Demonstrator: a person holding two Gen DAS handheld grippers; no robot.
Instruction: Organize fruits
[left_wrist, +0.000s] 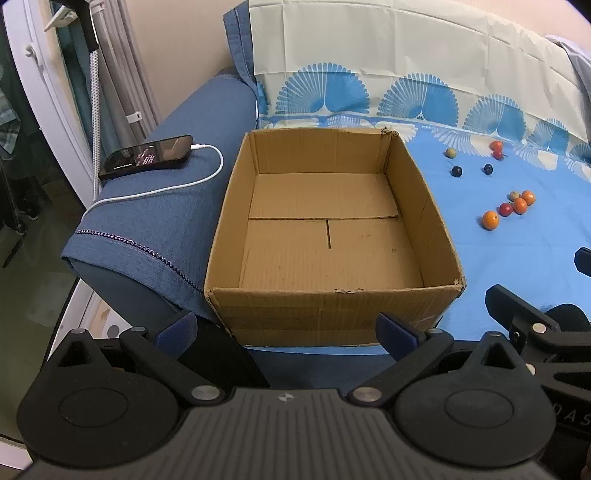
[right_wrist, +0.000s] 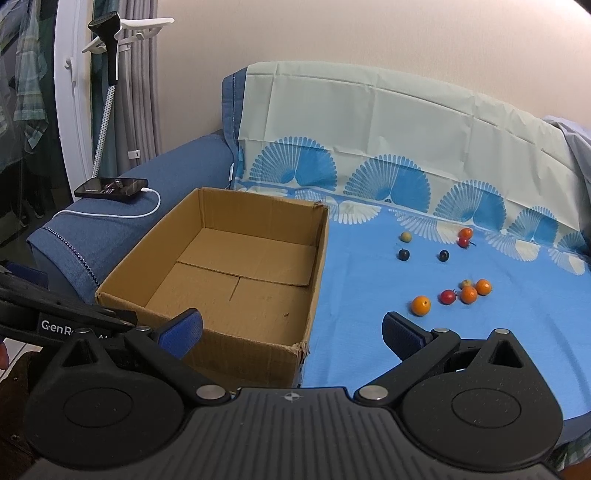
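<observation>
On blue cloth (right_wrist: 369, 332), small orange, red, dark fruits (right_wrist: 421, 305) lie scattered

White print "GenR", then a hidden stretch, then what looks like "A", runs along the black body of the left gripper (right_wrist: 74, 325), seen at the left edge of the right wrist view. Grey letters "D A S" sit on the right gripper (left_wrist: 576, 419) body at the right edge of the left wrist view. Phone (left_wrist: 147, 157) on the sofa arm has a lit screen; its text is too small to read.
</observation>
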